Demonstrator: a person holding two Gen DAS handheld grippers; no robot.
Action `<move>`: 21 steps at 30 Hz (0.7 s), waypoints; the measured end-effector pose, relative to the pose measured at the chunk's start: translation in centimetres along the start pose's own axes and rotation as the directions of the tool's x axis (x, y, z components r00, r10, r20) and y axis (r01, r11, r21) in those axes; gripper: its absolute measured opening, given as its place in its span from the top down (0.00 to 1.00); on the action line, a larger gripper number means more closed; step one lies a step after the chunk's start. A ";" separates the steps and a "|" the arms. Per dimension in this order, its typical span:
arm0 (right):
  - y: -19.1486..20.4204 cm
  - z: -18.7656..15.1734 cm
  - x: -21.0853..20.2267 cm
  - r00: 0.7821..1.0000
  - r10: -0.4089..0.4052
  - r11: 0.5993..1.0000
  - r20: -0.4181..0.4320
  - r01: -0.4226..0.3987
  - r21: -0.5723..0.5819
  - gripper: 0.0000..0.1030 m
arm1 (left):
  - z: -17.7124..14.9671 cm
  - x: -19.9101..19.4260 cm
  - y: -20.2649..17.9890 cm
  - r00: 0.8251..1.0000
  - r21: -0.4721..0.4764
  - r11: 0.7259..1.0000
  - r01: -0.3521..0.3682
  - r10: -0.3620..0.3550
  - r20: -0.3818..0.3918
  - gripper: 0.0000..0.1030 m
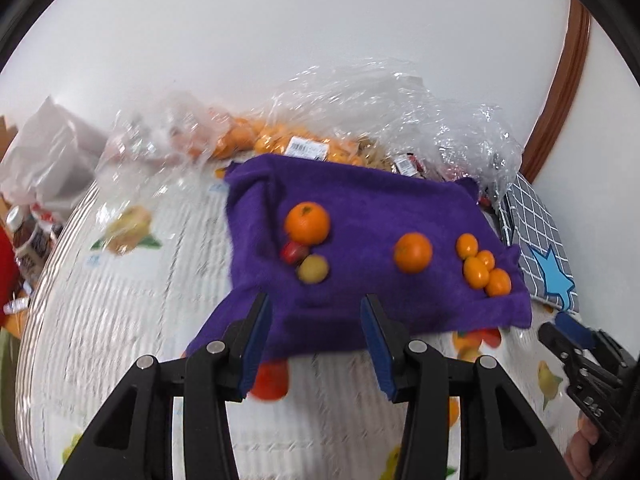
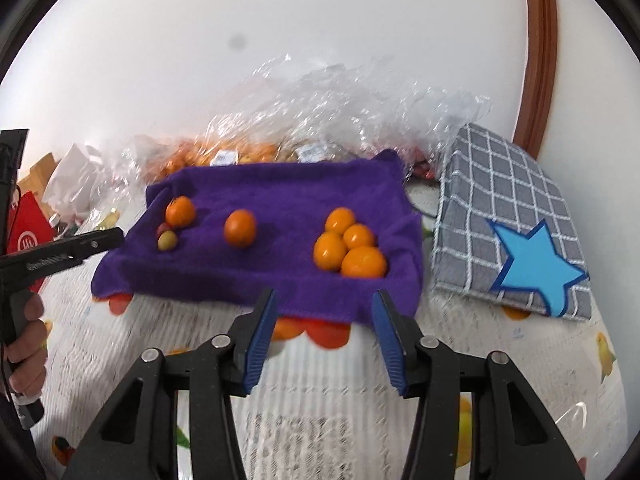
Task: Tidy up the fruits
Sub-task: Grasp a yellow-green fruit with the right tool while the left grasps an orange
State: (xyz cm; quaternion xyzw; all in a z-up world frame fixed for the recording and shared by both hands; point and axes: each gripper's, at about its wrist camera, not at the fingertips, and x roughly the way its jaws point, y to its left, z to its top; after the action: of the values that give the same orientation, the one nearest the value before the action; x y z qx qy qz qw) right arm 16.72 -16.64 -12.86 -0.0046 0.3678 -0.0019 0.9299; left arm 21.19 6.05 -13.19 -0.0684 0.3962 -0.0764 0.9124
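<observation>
Both jaws stand apart with nothing between the pads. Left gripper (image 1: 316,336) hovers over the near edge of the purple towel (image 1: 368,208), pads clear of the cloth. Right gripper (image 2: 324,330) likewise sits just in front of the towel's near hem, holding nothing.

Fruit is on the towel in three lots. Far left: one orange (image 2: 180,211) touching a small red fruit (image 1: 293,251) and a yellow-green one (image 2: 167,240). Middle: a lone orange (image 2: 239,227), apart from the rest. Right: a cluster of four small oranges (image 2: 349,249), touching each other, near the towel's right edge.

The towel lies on a white tablecloth (image 2: 320,408) printed with fruit pictures. Behind it, crumpled clear plastic bags (image 2: 320,96) with more oranges inside. To the right, a grey checked box (image 2: 508,208) with a blue star (image 2: 536,264). A hand (image 2: 28,332) grips the left gripper's handle at the left edge of the right view.
</observation>
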 end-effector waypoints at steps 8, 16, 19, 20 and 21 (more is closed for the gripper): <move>1.0 -3.2 2.8 0.995 0.053 0.999 -0.082 -0.053 -0.004 0.60 | -3.3 -0.4 2.7 0.998 -0.022 0.999 -0.048 0.047 -0.042 0.57; 3.0 -3.4 3.8 0.989 0.124 0.992 -0.086 -0.127 -0.029 0.60 | -5.2 0.1 4.3 0.996 -0.046 0.997 -0.056 0.052 -0.075 0.57; 3.6 -3.2 4.4 0.988 0.126 0.991 -0.092 -0.130 -0.036 0.60 | -5.7 0.0 4.5 0.996 -0.041 0.998 -0.058 0.054 -0.077 0.57; 3.7 -3.1 4.7 0.987 0.127 0.991 -0.098 -0.131 -0.035 0.60 | -5.9 0.0 4.6 0.995 -0.038 0.997 -0.060 0.056 -0.078 0.57; 3.8 -3.1 5.0 0.987 0.126 0.991 -0.103 -0.130 -0.033 0.60 | -6.0 0.0 4.7 0.995 -0.035 0.998 -0.061 0.058 -0.080 0.57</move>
State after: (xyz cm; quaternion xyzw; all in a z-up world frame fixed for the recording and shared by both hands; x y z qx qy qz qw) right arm 18.26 -12.94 -18.55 0.0007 0.4137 0.0649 0.9081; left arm 17.15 10.29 -18.12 -0.0706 0.4353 -0.0444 0.8964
